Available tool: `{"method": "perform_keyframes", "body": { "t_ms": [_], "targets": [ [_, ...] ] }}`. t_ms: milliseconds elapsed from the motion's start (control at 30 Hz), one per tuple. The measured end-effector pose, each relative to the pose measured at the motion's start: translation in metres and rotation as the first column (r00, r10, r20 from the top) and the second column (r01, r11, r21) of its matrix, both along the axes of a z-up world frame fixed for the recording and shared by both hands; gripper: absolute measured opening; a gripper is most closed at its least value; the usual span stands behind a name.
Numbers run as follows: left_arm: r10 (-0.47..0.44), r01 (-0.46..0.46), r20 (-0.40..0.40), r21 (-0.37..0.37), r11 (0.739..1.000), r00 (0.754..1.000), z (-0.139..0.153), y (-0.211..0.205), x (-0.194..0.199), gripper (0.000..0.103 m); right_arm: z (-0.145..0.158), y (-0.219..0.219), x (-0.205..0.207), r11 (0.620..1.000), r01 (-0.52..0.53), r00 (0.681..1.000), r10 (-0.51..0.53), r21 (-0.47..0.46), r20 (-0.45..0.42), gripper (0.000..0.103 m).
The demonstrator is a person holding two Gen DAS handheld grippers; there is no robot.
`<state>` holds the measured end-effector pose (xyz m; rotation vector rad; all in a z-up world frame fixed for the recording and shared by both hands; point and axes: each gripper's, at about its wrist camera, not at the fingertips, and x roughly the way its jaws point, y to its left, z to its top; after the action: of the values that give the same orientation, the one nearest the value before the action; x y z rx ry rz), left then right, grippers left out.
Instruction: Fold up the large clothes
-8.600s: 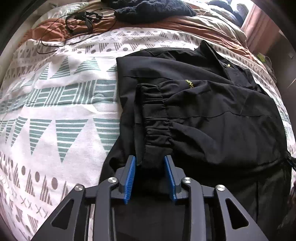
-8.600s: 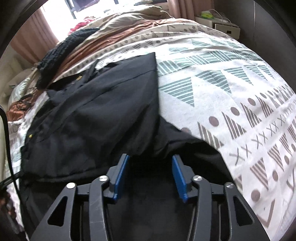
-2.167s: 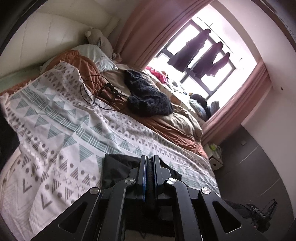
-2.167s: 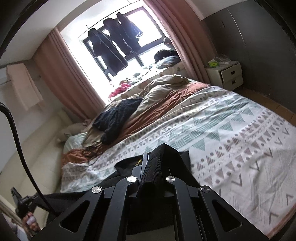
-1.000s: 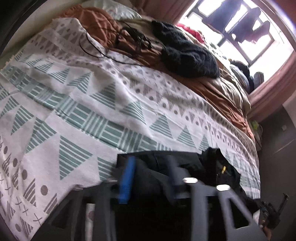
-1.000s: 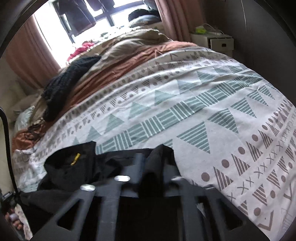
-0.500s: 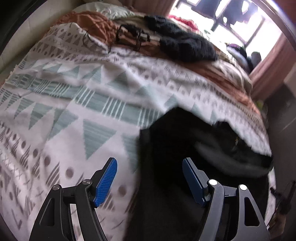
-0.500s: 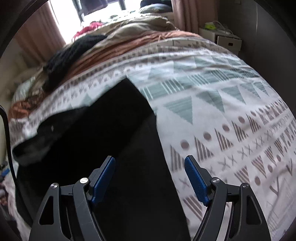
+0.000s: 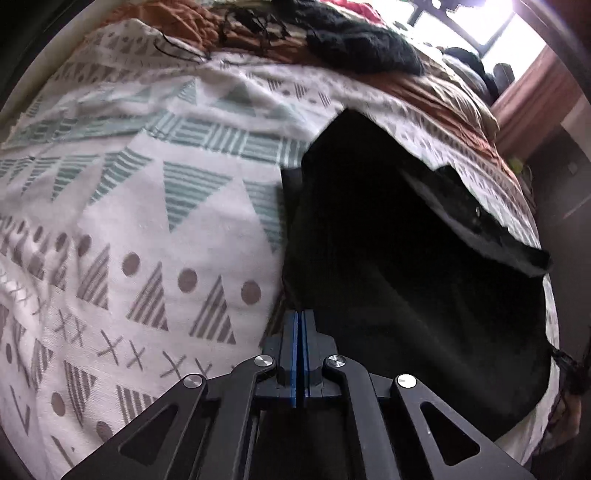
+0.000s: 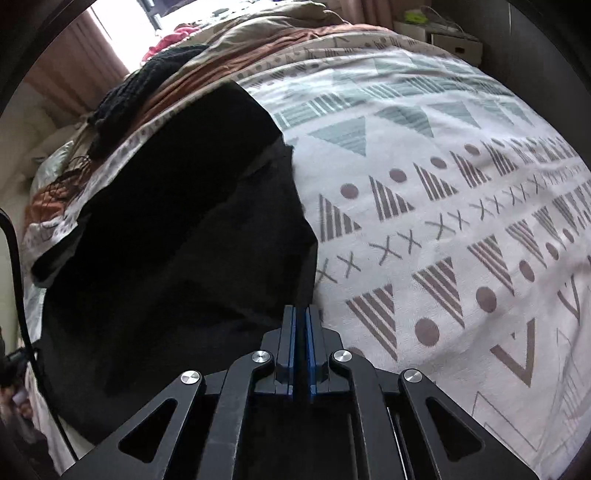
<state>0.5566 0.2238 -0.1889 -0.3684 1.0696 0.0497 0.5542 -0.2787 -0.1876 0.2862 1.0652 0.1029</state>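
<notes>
Fingers of the left gripper [image 9: 300, 317] are pressing together, blue pads meeting with no cloth visibly between them; the jaws have just been closing after standing wide half a second back. Their tips are sitting at the near left edge of the black garment [image 9: 406, 266], right where the cloth meets the bedspread [image 9: 147, 229]; whether they are touching the cloth cannot be told. From these fingers the garment is spreading ahead and to the right as a broad, dark slab, with a folded flap running along its far right side. To the left of the fingers the bedspread is showing teal triangles, grey dots and crosses.

Fingers of the right gripper [image 10: 300, 314] are likewise closing up, the blue pads nearly touching with only a thin dark slit between them, and these jaws too have just been closing. No fold of cloth can be made out in that slit. Their tips are sitting at the near right edge of the garment [image 10: 177, 240], which is lying ahead and to the left of them, its right edge running away from the tips toward a far corner. To the right of these fingers the patterned bedspread [image 10: 461, 184] is lying bare.

Beyond the garment, well ahead of both pairs of fingers, a dark knit [image 9: 362, 48] is lying on a rust-brown blanket [image 9: 443, 92], near a tangle of cable [image 9: 255, 22]. A nightstand [image 10: 454, 40] is standing far ahead and to the right of the right fingers.
</notes>
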Motion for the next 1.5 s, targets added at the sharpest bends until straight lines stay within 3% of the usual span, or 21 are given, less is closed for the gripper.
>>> {"method": "perform_keyframes", "body": {
  "t_ms": [100,200,433,600,633,700,733,767,800,833,1133,1500],
  "targets": [
    [-0.003,0.002,0.033,0.031,1.000,0.999,0.010,-0.004,0.005,0.000,0.015,0.000,-0.001,1.000,0.025,0.998,-0.024,-0.017,0.061,0.003],
    [0.015,-0.016,0.051,0.013,1.000,0.999,0.014,0.000,0.014,0.000,0.024,-0.003,0.001,0.999,0.049,0.995,-0.048,-0.003,0.089,0.002],
    [0.048,-0.048,-0.010,0.044,0.998,0.999,-0.006,-0.002,0.031,0.000,0.007,0.002,0.023,0.996,0.085,0.996,-0.084,-0.030,0.036,0.002],
    [0.060,-0.060,-0.031,0.012,0.998,0.998,-0.003,0.004,0.024,0.005,0.005,0.004,0.018,0.994,0.095,0.995,-0.093,-0.060,0.032,0.003],
    [0.064,-0.064,-0.037,0.008,0.998,0.997,0.000,0.007,0.020,0.010,0.007,0.003,0.016,0.993,0.099,0.995,-0.098,-0.070,0.027,0.003],
    [0.073,-0.073,-0.034,0.000,0.997,0.997,0.005,0.011,0.013,0.027,0.009,-0.002,0.011,0.991,0.110,0.994,-0.109,-0.070,0.011,0.016],
    [0.080,-0.080,-0.023,-0.006,0.997,0.997,0.008,0.013,0.006,0.043,0.011,-0.006,0.007,0.991,0.119,0.993,-0.119,-0.058,0.004,0.022],
    [0.090,-0.090,-0.003,-0.013,0.996,0.996,0.012,0.016,-0.002,0.058,0.013,-0.010,0.002,0.990,0.130,0.992,-0.130,-0.049,0.003,0.038],
    [0.097,-0.097,0.011,-0.015,0.995,0.995,0.014,0.017,-0.008,0.062,0.015,-0.014,-0.004,0.990,0.139,0.990,-0.139,-0.040,0.007,0.048],
    [0.105,-0.104,0.024,-0.018,0.994,0.994,0.017,0.019,-0.015,0.065,0.017,-0.017,-0.011,0.989,0.142,0.990,-0.142,-0.029,0.016,0.050],
    [0.136,-0.136,-0.006,-0.123,0.983,0.991,0.007,0.030,-0.067,0.065,0.006,-0.038,-0.065,0.979,0.171,0.985,-0.170,0.110,-0.018,0.051],
    [0.130,-0.143,-0.065,-0.291,0.946,0.989,-0.020,0.022,-0.103,0.065,-0.010,-0.028,-0.105,0.946,0.158,0.987,-0.153,0.283,-0.040,0.059]
  ]
}}
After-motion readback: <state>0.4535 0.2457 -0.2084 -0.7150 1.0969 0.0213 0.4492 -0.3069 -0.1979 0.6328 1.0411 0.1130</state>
